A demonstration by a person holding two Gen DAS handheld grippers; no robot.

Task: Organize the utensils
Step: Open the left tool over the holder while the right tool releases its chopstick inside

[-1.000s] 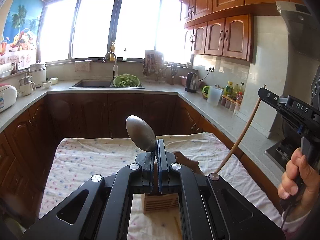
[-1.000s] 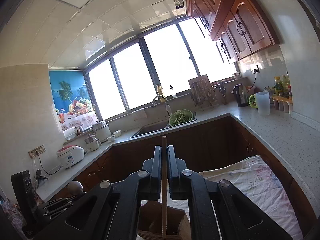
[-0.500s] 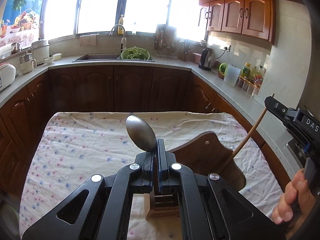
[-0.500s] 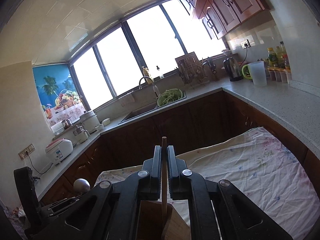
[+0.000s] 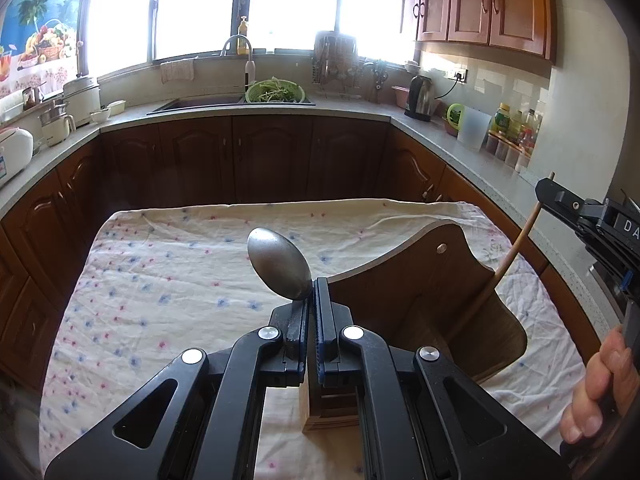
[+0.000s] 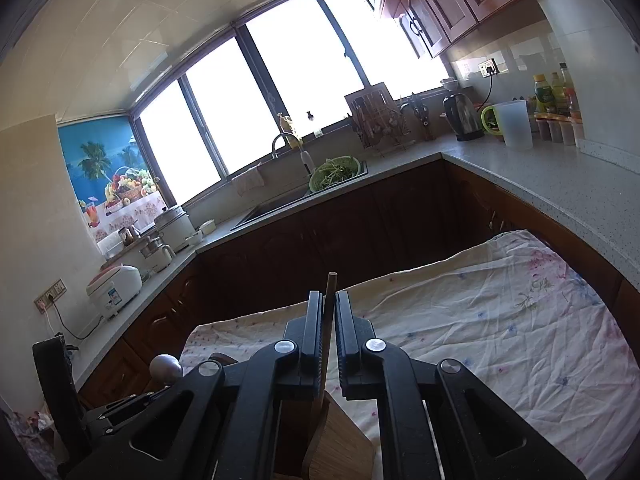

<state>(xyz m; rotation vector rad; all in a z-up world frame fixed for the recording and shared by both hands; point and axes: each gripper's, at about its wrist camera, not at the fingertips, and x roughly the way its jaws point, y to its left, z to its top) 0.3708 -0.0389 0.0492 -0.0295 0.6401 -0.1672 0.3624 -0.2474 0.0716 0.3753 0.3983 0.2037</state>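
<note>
We had the left hand-held gripper (image 5: 310, 312) clamped on a metal spoon (image 5: 278, 264), bowl upward, over the wooden holder (image 5: 432, 292) on the cloth-covered counter (image 5: 160, 280). The right hand-held gripper (image 6: 329, 312) pinched a chopstick (image 6: 330, 292). Both seemed light, stiff and slippery, best gripped mid-shaft.

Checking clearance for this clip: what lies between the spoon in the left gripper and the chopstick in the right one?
In the left wrist view, the curved wooden holder rises between the spoon and the chopstick, whose lower end dips behind its wall.
</note>
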